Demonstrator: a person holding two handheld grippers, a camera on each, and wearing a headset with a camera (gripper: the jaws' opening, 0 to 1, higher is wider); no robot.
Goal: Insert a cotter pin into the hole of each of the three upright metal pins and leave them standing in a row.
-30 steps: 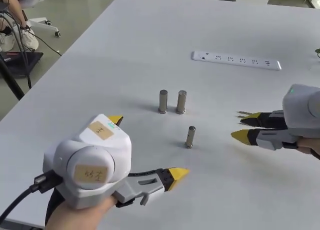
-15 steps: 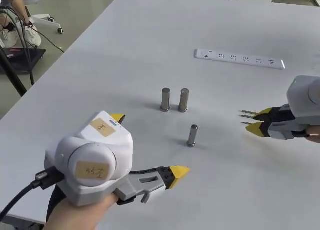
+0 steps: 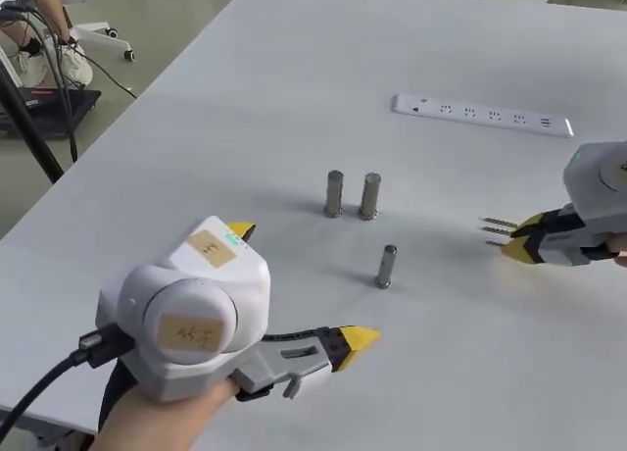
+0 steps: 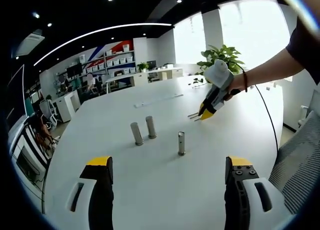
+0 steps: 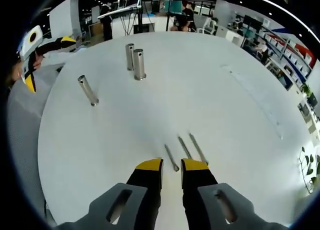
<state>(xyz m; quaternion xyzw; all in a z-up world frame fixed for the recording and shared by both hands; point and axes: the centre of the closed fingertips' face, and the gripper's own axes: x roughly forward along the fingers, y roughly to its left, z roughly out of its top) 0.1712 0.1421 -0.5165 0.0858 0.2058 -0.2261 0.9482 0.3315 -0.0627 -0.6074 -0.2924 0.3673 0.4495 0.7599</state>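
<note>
Standing upright near the middle of the head view, on a pale grey tabletop (image 3: pixel 245 127), are three short steel cylinders: one metal pin (image 3: pixel 334 193) just beside a second metal pin (image 3: pixel 369 195), and a third metal pin (image 3: pixel 386 266) set apart from that pair toward the lower right. At the lower left of the frame a hand grips the left hand-held gripper (image 3: pixel 302 284), whose yellow-tipped jaws are spread wide with nothing between them. At the right edge, the right hand-held gripper (image 3: pixel 519 240) has its jaws drawn together on cotter pins (image 3: pixel 500 227), three thin rods jutting past the tips toward the metal pins, well apart from them. In the right gripper view the rods fan out from between the tips. A white power strip (image 3: pixel 483 116) lies at the upper right.
</note>
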